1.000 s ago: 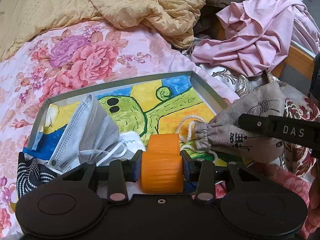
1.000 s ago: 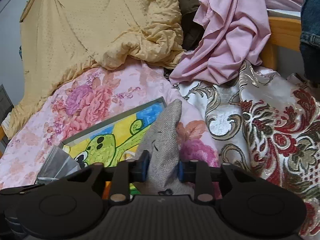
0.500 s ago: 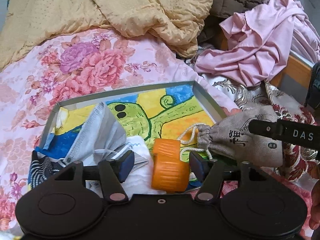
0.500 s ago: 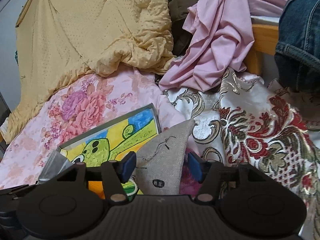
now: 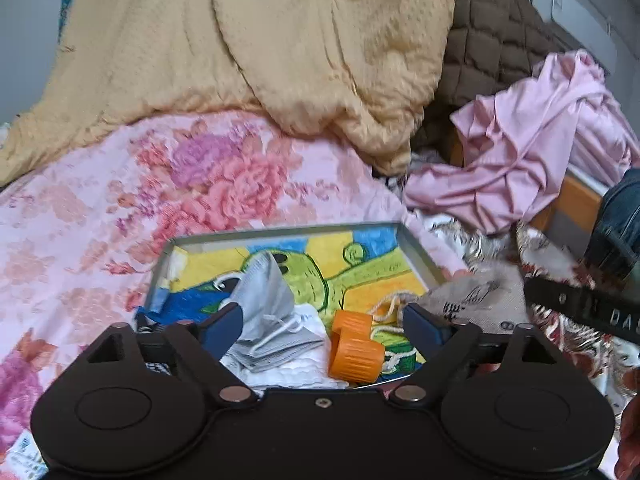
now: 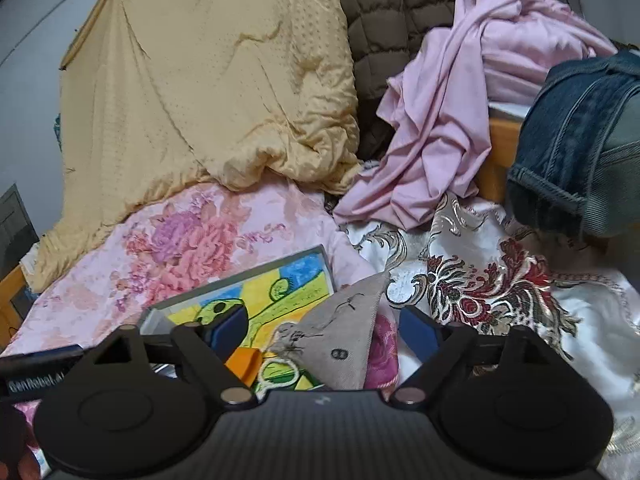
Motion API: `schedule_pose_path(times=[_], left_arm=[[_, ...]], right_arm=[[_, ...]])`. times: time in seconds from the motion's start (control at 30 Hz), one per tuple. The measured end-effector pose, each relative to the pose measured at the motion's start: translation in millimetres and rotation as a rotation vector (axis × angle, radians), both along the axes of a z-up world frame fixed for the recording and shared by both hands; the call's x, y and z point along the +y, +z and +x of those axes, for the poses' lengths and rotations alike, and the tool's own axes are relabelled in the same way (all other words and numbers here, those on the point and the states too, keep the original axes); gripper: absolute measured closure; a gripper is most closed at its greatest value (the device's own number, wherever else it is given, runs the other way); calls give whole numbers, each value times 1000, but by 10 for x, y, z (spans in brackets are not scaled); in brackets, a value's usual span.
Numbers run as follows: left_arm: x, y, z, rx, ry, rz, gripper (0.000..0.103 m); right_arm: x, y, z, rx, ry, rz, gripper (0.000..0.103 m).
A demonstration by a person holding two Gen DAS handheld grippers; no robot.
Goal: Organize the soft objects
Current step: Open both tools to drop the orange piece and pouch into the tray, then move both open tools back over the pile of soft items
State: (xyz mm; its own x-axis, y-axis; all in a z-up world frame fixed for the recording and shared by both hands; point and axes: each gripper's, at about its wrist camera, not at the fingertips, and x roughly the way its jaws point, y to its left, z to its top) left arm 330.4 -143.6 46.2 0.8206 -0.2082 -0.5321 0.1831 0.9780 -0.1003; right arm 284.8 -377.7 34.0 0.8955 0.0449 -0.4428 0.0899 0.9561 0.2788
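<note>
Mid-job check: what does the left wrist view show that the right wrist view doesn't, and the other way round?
Only the left wrist view: a grey face mask and white cloth lying in the tray, and the whole orange roller.

Only the right wrist view: a denim sleeve at the right edge, and the wide stretch of red-and-gold brocade.

Both: the painted tray, the grey drawstring pouch over its right rim, the yellow quilt, the pink garment, and each gripper's fingers opening, gripping nothing.
</note>
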Motion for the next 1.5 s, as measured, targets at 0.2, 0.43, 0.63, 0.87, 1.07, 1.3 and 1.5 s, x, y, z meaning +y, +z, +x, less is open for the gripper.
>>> schedule_pose_path(times=[0.2, 0.43, 0.63, 0.87, 1.07, 1.3, 1.5], left_arm=[[169, 222, -371, -55, 15, -30, 6], [373, 377, -851, -115, 22, -47, 4], [524, 387, -1244, -148, 36, -63, 2], [704, 316, -1636, -167, 54, -68, 1], [858, 230, -1919, -178, 56, -58, 1], [1003, 129, -2159, -185, 56, -54, 1], [1126, 35, -2316, -178, 45, -34, 1]], right_arm=[[159, 136, -375, -52, 13, -24, 6], [370, 264, -807, -106, 47, -31, 2], [526, 319, -1171, -138, 66, -41, 1], [684, 319, -1509, -147, 81, -62, 1], [800, 302, -1707, -147, 99, -81, 1], [898, 253, -1881, -135, 107, -95, 1], [973, 212, -1967, -114, 121, -113, 0]])
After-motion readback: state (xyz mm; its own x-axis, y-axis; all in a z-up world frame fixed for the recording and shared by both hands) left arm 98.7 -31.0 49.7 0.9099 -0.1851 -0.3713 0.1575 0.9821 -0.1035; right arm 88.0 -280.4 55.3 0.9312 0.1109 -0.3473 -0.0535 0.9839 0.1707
